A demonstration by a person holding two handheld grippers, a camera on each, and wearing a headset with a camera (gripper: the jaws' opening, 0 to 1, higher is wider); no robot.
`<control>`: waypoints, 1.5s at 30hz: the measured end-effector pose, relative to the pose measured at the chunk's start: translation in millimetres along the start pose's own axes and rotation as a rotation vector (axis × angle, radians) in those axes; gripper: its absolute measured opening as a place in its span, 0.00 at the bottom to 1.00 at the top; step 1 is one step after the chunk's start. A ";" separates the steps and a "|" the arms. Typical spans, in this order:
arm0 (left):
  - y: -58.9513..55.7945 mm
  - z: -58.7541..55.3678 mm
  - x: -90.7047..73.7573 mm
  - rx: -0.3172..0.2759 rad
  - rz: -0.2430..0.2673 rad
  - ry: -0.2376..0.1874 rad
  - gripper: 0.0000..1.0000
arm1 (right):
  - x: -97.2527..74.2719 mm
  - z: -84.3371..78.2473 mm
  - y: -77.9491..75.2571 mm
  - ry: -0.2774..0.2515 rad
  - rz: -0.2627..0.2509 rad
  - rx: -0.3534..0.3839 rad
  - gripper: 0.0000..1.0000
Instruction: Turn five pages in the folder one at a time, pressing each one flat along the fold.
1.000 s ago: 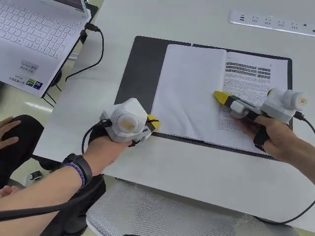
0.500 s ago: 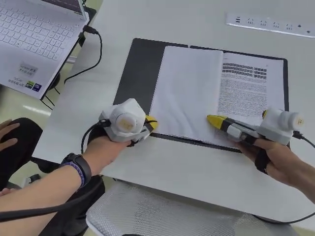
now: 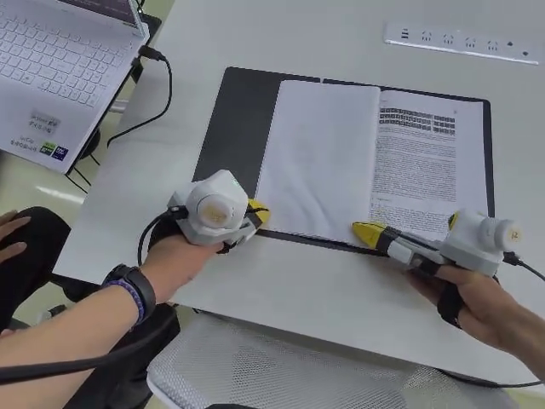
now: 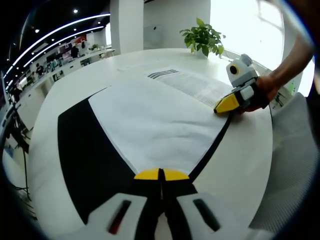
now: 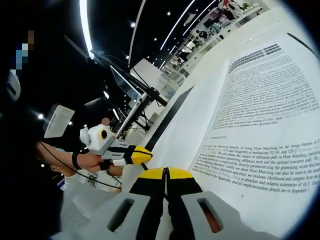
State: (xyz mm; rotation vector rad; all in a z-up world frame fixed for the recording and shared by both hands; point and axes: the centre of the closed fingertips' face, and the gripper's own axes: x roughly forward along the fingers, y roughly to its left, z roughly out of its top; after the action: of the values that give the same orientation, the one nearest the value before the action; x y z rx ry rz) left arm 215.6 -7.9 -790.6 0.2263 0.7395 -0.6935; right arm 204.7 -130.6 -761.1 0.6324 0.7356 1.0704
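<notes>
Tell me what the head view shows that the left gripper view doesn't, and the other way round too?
The head view adds the laptop, the power strip and a wrist watch. The left gripper view adds a potted plant and ceiling lights. Both share the open folder, its printed page and the right tongs, yellow tips shut.

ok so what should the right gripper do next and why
Probably lift the right gripper and carry it to the printed page's outer edge to catch the next sheet. It sits shut at the bottom end of the fold, so this press looks finished. The blank page lies flat, with the left gripper shut at its bottom corner.
</notes>
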 end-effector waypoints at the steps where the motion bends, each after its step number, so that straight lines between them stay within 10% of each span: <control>1: -0.1 0.1 0.0 0.001 0.000 0.001 0.00 | 0.0 -0.3 0.3 0.000 -0.001 -0.001 0.00; 18: -1.7 -0.4 -1.3 0.008 0.001 0.017 0.00 | -2.2 -4.6 0.8 0.017 -0.009 0.023 0.00; 29: 0.5 -1.6 -7.6 -0.094 -0.004 0.026 0.03 | -9.8 2.0 4.2 0.005 -0.043 0.040 0.02; 45: -7.6 14.1 -20.8 -0.105 -0.003 -0.010 0.14 | -36.5 11.7 6.7 0.018 -0.125 -0.064 0.17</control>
State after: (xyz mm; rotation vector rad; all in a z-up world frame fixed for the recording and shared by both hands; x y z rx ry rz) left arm 207.2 -9.2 -765.8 0.1258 0.7647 -0.6562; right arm 199.6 -163.4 -740.9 0.5159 0.7437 0.9817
